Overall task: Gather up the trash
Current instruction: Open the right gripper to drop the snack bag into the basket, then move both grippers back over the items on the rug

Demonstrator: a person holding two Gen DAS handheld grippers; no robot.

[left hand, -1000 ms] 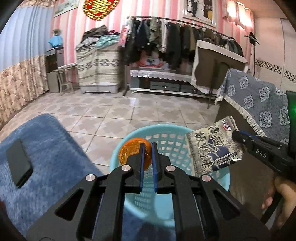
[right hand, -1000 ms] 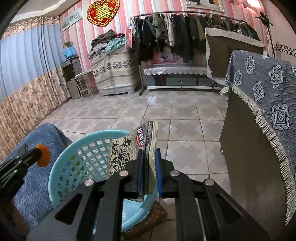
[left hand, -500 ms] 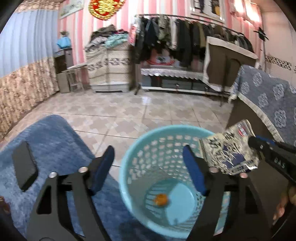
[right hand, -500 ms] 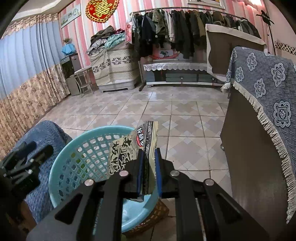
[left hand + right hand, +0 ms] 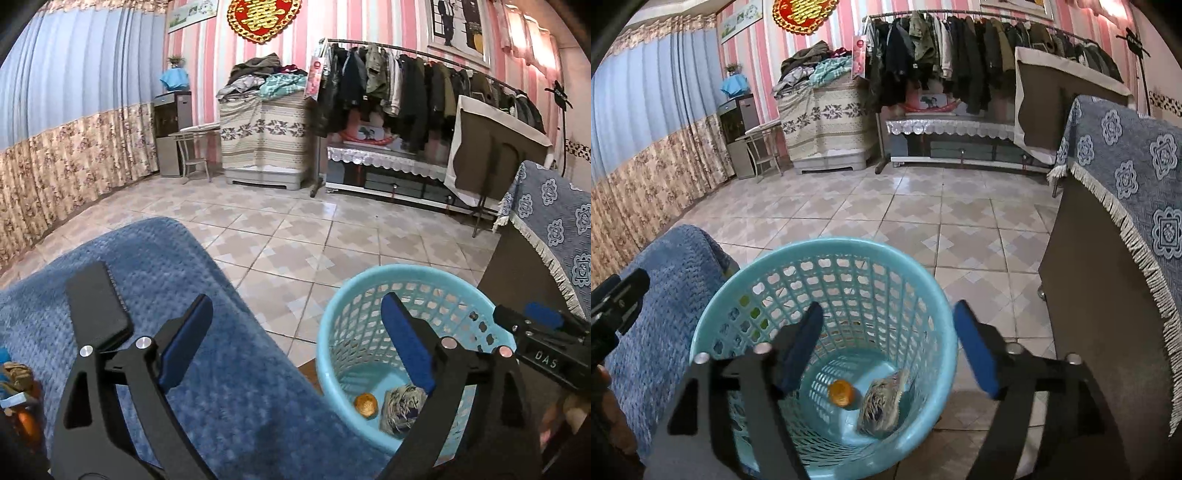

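Observation:
A light-blue lattice basket point(image 5: 923, 291) point(image 5: 443, 277) stands on the tiled floor. At its bottom lie an orange ball point(image 5: 841, 393) point(image 5: 365, 404) and a crumpled printed wrapper point(image 5: 882, 402) point(image 5: 402, 406). My right gripper point(image 5: 888, 350) hangs over the basket, its jaws opening with nothing between them. My left gripper point(image 5: 295, 334) sits at the basket's left rim beside a blue blanket point(image 5: 166, 258), its jaws also opening and empty. The right gripper's tip point(image 5: 535, 321) shows at the right edge of the left wrist view.
A black phone point(image 5: 98, 306) lies on the blue blanket, with small scraps point(image 5: 14, 376) at its left edge. A dark cabinet under a blue patterned cloth point(image 5: 1126, 166) stands right of the basket. Clothes rack point(image 5: 406, 81) and covered boxes point(image 5: 262, 136) line the far wall.
The left gripper opened and dropped the orange ball into the basket, then shifted left. The right gripper opened and the printed wrapper fell to the basket bottom.

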